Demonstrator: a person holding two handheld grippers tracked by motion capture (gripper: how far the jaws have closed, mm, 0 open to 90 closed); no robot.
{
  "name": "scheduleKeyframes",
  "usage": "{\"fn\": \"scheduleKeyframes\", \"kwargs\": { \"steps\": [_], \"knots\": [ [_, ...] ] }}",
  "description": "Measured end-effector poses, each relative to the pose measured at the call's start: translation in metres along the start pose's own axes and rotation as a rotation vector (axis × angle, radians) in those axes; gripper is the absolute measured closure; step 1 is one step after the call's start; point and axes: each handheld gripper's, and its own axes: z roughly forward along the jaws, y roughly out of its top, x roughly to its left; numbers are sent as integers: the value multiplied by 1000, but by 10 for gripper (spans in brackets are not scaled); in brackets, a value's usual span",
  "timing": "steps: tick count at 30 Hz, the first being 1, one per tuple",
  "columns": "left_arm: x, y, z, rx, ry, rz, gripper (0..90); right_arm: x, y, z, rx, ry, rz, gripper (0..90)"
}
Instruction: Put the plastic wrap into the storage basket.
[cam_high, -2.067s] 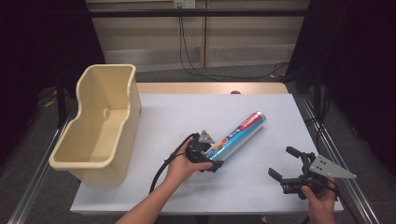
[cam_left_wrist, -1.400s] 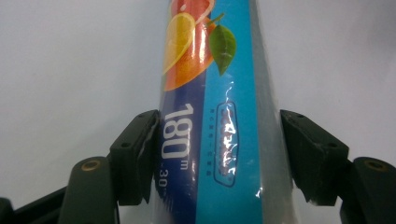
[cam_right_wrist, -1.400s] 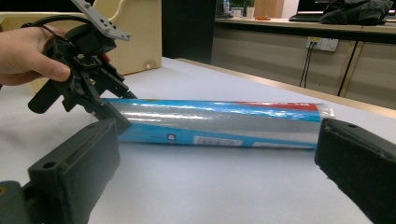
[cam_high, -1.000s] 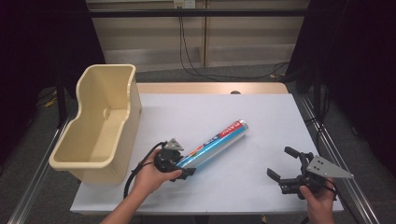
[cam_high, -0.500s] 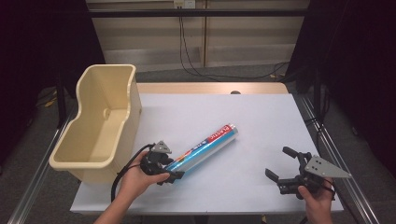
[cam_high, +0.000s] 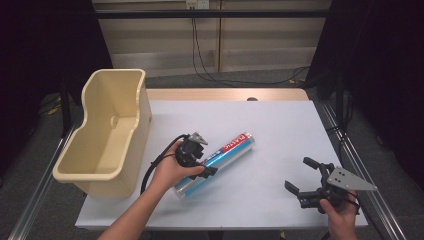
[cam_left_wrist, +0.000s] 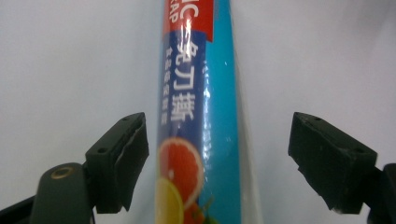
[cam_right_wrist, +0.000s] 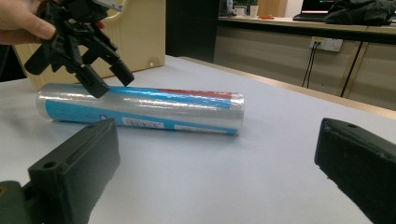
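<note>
Roll of plastic wrap (cam_high: 216, 163) lies flat on the white bench (cam_high: 280, 125), centre-left of the high view, running diagonally from lower left to upper right. Blue label with a red band toward its upper-right end; citrus picture visible in the left gripper view (cam_left_wrist: 201, 116).

Your left claw (cam_high: 197, 161) sits over the lower half of the roll, jaws spread wide on either side of it. In the left gripper view 1 jaw is just beside the roll and the other stands well apart; nothing is gripped. Your left hand (cam_high: 170, 172) wraps the gripper body.

Your right claw (cam_high: 300, 175) is at the lower right of the high view, well apart from the roll, jaws wide open and holding nothing. Its own view faces the roll (cam_right_wrist: 140, 109).

Cream plastic bin (cam_high: 107, 132) stands at the left edge of the bench, near the roll's lower end.
</note>
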Motion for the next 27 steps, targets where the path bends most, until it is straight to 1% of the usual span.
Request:
{"fn": "scheduleKeyframes", "kwargs": {
  "steps": [1, 2, 3, 6, 7, 10, 11, 12, 13, 14, 16, 18, 20, 21, 23, 25, 26, 27],
  "knots": [
    [1, 3, 3, 15, -3, 1, 173, 0, 0, 0, -2, 1, 1, 0],
    [1, 6, 5, 26, -2, 0, 142, -1, 0, -1, -5, -1, 1, 0],
    [1, 8, 8, 34, -5, 3, 142, -1, 0, -1, -5, -1, 1, 0],
    [2, 14, 16, 53, -18, -13, 115, -1, 0, -1, -4, -1, 2, 0],
    [3, 16, 18, 66, -18, -15, 96, -1, 0, -1, -4, 1, 2, 0],
    [5, 20, 26, 85, 1, -6, 97, -1, 0, -1, -5, 3, 0, 0],
    [6, 21, 28, 90, 4, -16, 97, -1, 0, -1, -3, 4, 1, 0],
    [7, 22, 31, 98, 4, -17, 106, 0, 0, 0, -3, 5, 1, 0],
    [8, 23, 33, 99, 9, -25, 133, 0, 0, 0, -2, 5, 1, 0],
    [9, 24, 35, 109, 12, -27, 133, 0, 0, 0, -2, 5, 1, 0],
    [10, 25, 38, 130, 10, -33, 170, -1, 0, 0, -4, 6, 1, 0],
    [11, 26, 41, 151, 10, -57, 184, -1, 0, 0, -2, 5, 1, 0],
    [10, 27, 43, 160, 14, -57, 205, -1, 0, 0, 1, 5, 3, 0],
    [10, 27, 44, 165, 9, -56, 226, -1, 0, 0, 0, 6, 3, 0],
    [9, 28, 47, 164, 9, -54, 232, -1, 0, 0, 0, 4, 4, 0],
    [9, 28, 50, 184, 11, -44, 238, -1, 0, -1, -2, 7, 4, 0],
    [9, 27, 52, 194, 9, -52, 242, -1, 0, -1, -2, 7, 1, 0],
    [9, 28, 53, 213, 12, -44, 249, -1, 0, -1, -2, 8, 1, 0]
  ]
}}
